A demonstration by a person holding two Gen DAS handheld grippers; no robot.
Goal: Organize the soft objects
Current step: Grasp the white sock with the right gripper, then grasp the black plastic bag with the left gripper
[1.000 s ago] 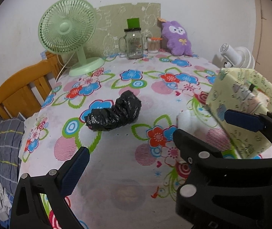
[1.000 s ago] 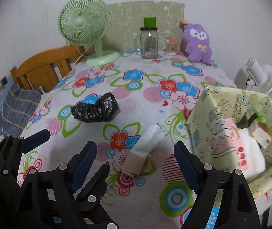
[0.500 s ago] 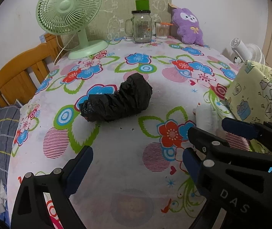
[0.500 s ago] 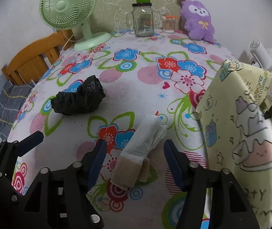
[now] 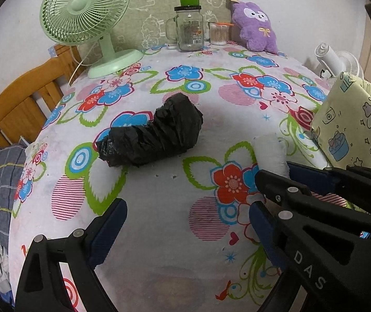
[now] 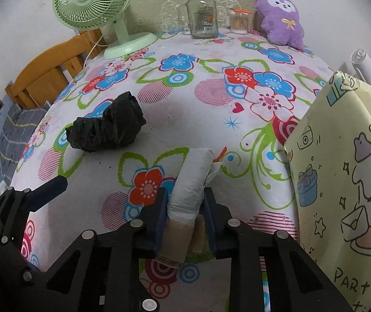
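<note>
**Two hand-held grippers over a flowered worktop**

One white roll (image 6: 193, 179), soft and crinkled with a tan band at its near end, is lying on the worktop (image 6: 211, 119) just left of a pale yellow gift bag (image 6: 341, 182) printed with cartoon cakes. The right hand-held gripper (image 6: 184, 217) is pinching this roll, its blue pads (image 6: 160, 215) pressing in on both sides near the banded end. To the left and a little farther back, a black crumpled plastic bundle (image 5: 151, 140) is resting apart from the roll.

The left hand-held gripper (image 5: 185, 231) is hovering low over the cloth with its fingers spread wide, nothing between them; the right one's frame is crossing just beside it.

A glossy cloth with red, blue and pink flowers is covering the worktop. Along the far edge, a mint green fan (image 5: 86, 18), a glass jar mug (image 5: 189, 31) with a green lid, a small cup of cotton swabs (image 5: 218, 33) and a purple plush toy (image 5: 257, 28) are standing against a white wall. A wooden chair (image 5: 21, 104) is showing at the left, and a white fan (image 5: 339, 62) beyond the right edge.
</note>
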